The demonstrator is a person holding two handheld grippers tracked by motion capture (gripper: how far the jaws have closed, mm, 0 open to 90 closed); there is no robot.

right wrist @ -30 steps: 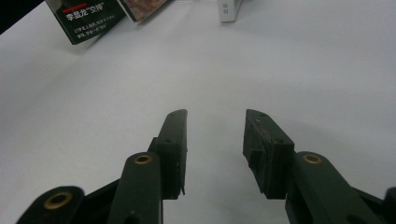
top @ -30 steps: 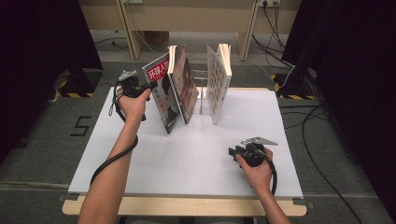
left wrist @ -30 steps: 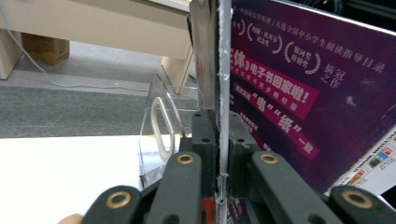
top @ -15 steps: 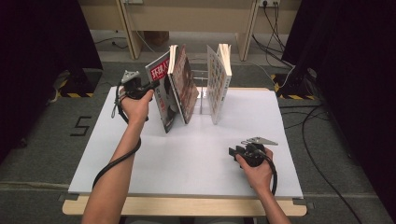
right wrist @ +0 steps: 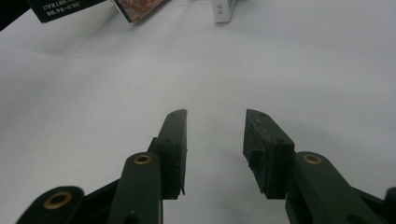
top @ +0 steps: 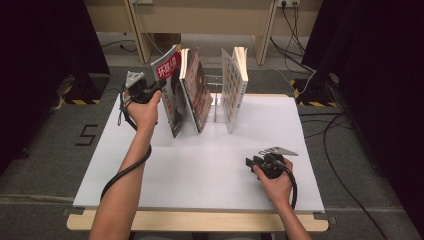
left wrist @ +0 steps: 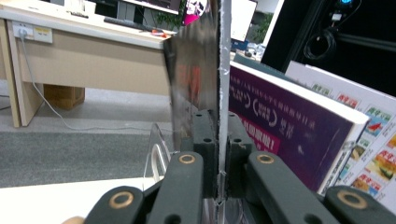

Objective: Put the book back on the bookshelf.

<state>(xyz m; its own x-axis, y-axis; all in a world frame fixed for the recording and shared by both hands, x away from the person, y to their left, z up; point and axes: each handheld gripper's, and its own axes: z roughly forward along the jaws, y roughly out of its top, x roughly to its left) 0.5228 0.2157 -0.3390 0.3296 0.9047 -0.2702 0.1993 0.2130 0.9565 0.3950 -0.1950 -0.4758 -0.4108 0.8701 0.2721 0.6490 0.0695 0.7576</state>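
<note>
Jaws of the left gripper (top: 161, 86) clamp a magazine (top: 170, 92); the right gripper (top: 250, 163) rests open-jawed on the bench (top: 200, 170).

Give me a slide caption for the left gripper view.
Left hand-held gripper clamped on the magazine's edge, purple book beside it.
</note>
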